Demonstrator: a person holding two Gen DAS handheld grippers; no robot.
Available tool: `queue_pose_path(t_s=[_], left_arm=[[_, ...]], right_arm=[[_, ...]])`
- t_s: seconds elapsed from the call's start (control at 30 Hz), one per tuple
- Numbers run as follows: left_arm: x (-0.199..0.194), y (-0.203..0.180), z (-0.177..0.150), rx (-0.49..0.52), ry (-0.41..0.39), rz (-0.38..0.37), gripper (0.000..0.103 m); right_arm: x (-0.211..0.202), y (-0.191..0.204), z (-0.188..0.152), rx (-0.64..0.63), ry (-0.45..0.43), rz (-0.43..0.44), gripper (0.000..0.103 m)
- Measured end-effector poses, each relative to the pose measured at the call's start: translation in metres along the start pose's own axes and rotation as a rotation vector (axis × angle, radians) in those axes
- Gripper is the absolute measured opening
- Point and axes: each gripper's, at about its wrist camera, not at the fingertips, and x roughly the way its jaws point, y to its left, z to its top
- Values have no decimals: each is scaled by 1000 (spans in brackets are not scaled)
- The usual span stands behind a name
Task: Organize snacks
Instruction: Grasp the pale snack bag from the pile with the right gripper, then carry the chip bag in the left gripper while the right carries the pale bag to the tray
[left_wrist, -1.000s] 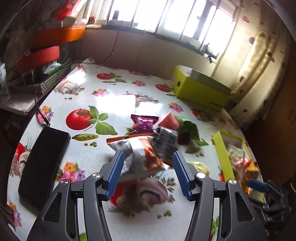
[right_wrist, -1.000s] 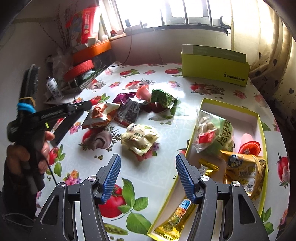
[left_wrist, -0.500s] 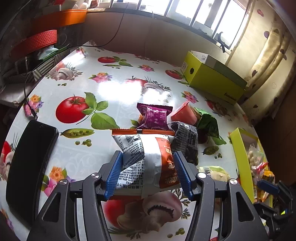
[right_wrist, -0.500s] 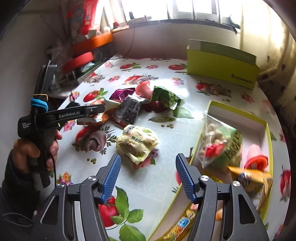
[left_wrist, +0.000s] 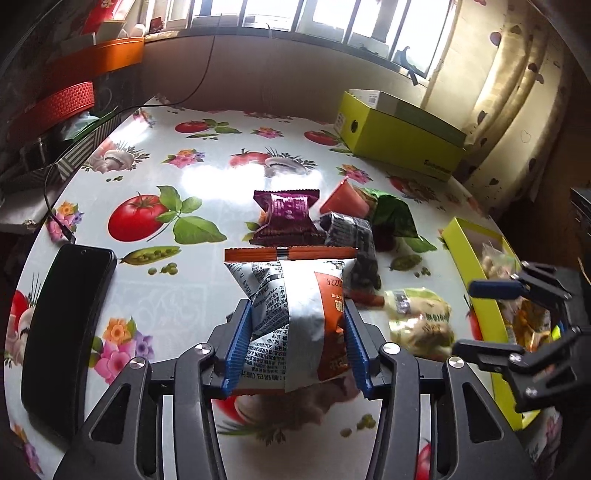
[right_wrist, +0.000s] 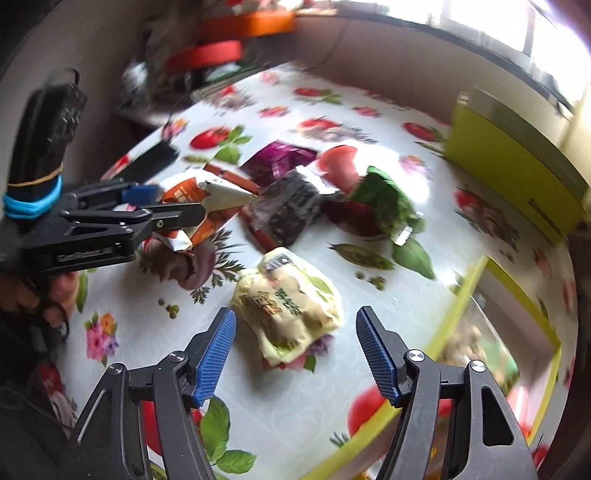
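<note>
Left of tray (left_wrist: 476, 280), we close left gripper (left_wrist: 297, 345) on silver bag (left_wrist: 291, 295), pads touching. Right gripper (right_wrist: 295, 354) gapes empty over yellow pack (right_wrist: 291, 299). Next: lift bag, carry to tray.

Over the last second the left gripper (left_wrist: 297, 347) dropped toward the surface (left_wrist: 207, 177) and came around the silver-and-orange foil snack bag (left_wrist: 291, 314), which had lain ahead of its blue fingers (left_wrist: 238, 347); the jaws were closing, with the bag's sides now against both pads. The right gripper (right_wrist: 295, 354), jaws wide, swung away from the open yellow-green cardboard box (right_wrist: 461, 295) toward the pale yellow plastic snack packet (right_wrist: 288, 306), which now lay just ahead, between its fingers (right_wrist: 216, 354), untouched
</note>
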Motion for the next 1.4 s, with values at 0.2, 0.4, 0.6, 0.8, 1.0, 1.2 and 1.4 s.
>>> queue_pose_path(t_s=[0.2,0.4,0.6,0.8,1.0,1.2,1.4], left_arm=[[-6,1,-8,-8,9,-27,49],[-6,2,-9,-13,12,-31,49],[-6,1,-10,-9,13,-32,49],[-6,-1,-10,-4,16,-37,49],[-9,-4,-14,-4,16,-43,49],[-14,-9,-19,2,18,-53,49],[-25,-16,-22,11,7,-62,49]], right_arm=[[29,-2,13,-98,96,21,70],[43,-8,18,-19,128,45,71],[42,-7,19,15,116,28,62],[35,-2,13,66,83,-2,44],[18,3,8,116,11,-20,27],[10,3,-1,166,-25,-7,21],[-2,7,-9,207,-66,19,19]])
